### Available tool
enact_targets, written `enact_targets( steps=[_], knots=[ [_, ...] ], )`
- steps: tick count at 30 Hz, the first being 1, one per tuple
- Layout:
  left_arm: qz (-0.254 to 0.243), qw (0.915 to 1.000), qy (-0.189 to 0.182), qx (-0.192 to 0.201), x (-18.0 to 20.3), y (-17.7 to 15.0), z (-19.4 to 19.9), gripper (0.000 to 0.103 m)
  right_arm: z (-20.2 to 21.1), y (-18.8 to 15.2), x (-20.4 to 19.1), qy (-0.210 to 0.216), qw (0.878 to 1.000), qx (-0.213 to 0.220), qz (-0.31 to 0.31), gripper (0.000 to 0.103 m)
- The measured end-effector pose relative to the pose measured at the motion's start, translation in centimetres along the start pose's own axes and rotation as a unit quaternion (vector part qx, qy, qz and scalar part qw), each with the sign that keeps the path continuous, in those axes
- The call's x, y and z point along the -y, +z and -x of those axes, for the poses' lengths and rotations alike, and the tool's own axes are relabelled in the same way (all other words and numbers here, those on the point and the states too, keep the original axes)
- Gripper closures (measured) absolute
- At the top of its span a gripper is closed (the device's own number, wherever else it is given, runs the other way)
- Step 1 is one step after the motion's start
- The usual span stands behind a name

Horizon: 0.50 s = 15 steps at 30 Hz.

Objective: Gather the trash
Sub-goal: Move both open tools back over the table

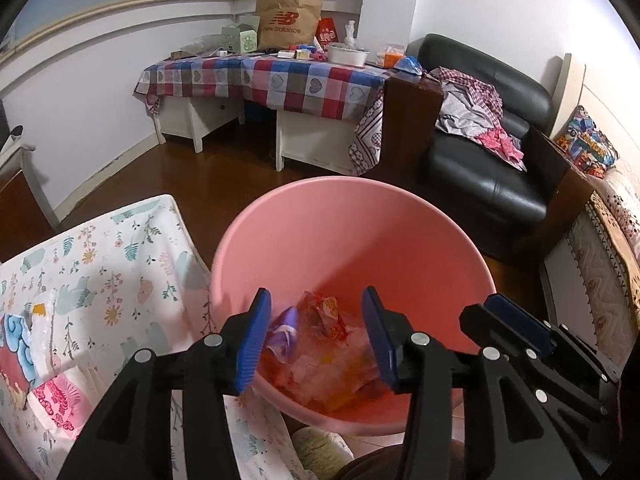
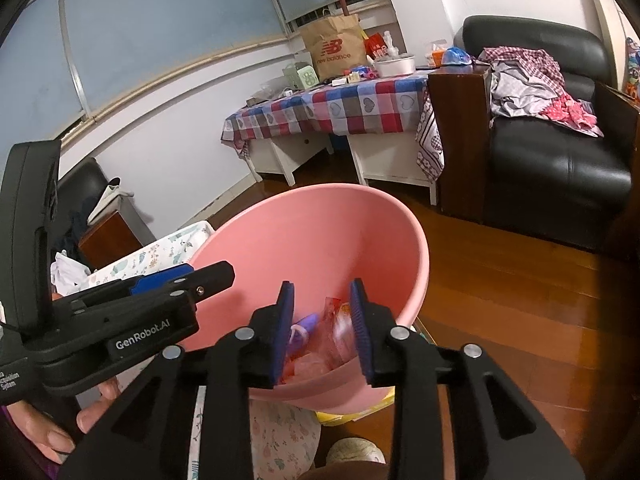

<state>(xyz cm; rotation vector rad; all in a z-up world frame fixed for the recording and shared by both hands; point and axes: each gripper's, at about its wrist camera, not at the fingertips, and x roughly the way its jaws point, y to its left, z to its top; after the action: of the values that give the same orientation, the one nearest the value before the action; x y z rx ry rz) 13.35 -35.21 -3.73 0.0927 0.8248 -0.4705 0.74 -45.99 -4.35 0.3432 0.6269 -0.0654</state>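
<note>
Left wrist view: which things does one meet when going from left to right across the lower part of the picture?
Floral cloth → pink basin with wrappers inside, seen between the left gripper's open blue pads → right gripper → quilted bed edge.

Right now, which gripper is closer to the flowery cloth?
Left. The left gripper hangs over the pink basin beside the flowery cloth; the right gripper is beyond it, farther off.
</note>
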Motion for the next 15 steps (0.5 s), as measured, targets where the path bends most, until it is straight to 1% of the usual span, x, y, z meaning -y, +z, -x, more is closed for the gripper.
enact_targets(
  steps=[7,10,15],
  knots=[
    [0.006,0.9999,0.008,0.011,-1.0,-0.1,1.6,0.054,0.9,0.1,-0.6,0.004,1.0,0.006,0.002,0.073],
    [0.007,0.9997,0.01,0.02,-1.2,-0.2,2.6,0.047,1.5,0.0,-1.0,0.007,1.0,0.008,0.005,0.073],
    [-0.002,0.9991,0.015,0.04,-1.3,-0.6,4.8,0.045,2.7,-0.4,-1.9,0.009,1.0,0.012,0.01,0.072]
  ],
)
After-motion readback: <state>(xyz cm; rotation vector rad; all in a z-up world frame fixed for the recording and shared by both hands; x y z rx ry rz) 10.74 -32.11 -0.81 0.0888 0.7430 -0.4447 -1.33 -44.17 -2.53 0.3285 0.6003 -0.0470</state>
